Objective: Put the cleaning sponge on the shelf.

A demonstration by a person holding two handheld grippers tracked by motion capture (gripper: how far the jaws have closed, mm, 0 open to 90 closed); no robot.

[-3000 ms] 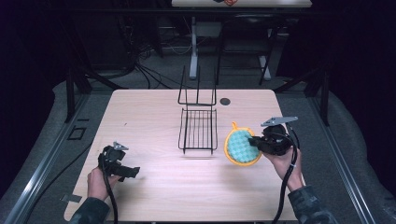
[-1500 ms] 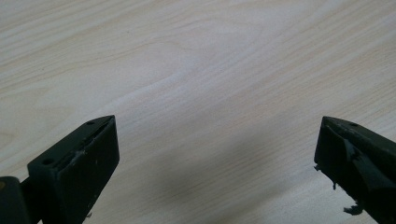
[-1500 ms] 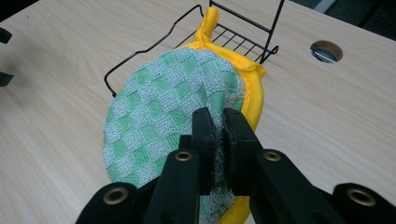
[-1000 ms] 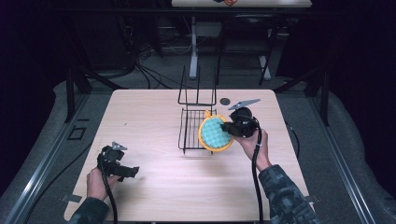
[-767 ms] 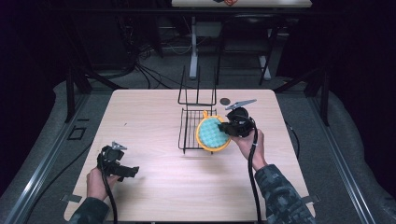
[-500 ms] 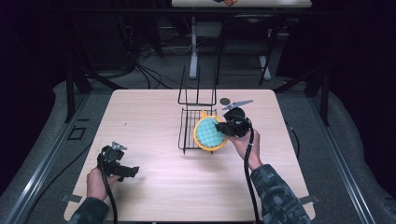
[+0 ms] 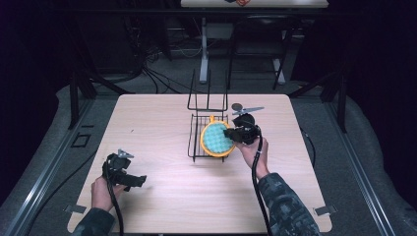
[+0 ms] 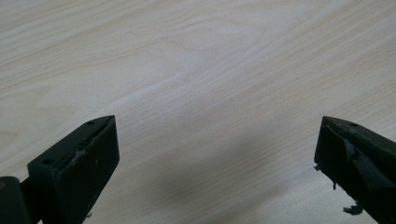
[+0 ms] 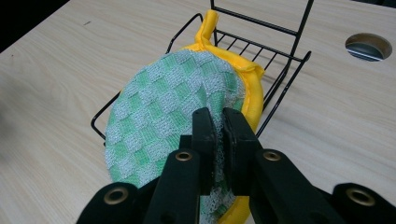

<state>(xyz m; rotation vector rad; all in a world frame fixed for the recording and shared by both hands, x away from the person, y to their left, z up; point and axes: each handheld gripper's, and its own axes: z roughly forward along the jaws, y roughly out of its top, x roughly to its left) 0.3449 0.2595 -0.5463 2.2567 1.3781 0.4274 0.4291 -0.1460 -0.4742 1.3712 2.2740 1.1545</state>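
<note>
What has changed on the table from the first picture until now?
The right hand-held gripper, shut on the pot holder, carried it left from the bare table to over the wire rack. The left hand-held gripper stayed open at the near left; the rack did not move.

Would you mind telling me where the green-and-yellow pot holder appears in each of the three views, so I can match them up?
High view: the pot holder sits centre, over the wire rack, held by the right tool.
Left gripper view: not in it; bare wooden tabletop between open jaws.
Right gripper view: pot holder centre, pinched at its near edge.
Shared landmark: the black wire rack and the table's round hole.
</note>
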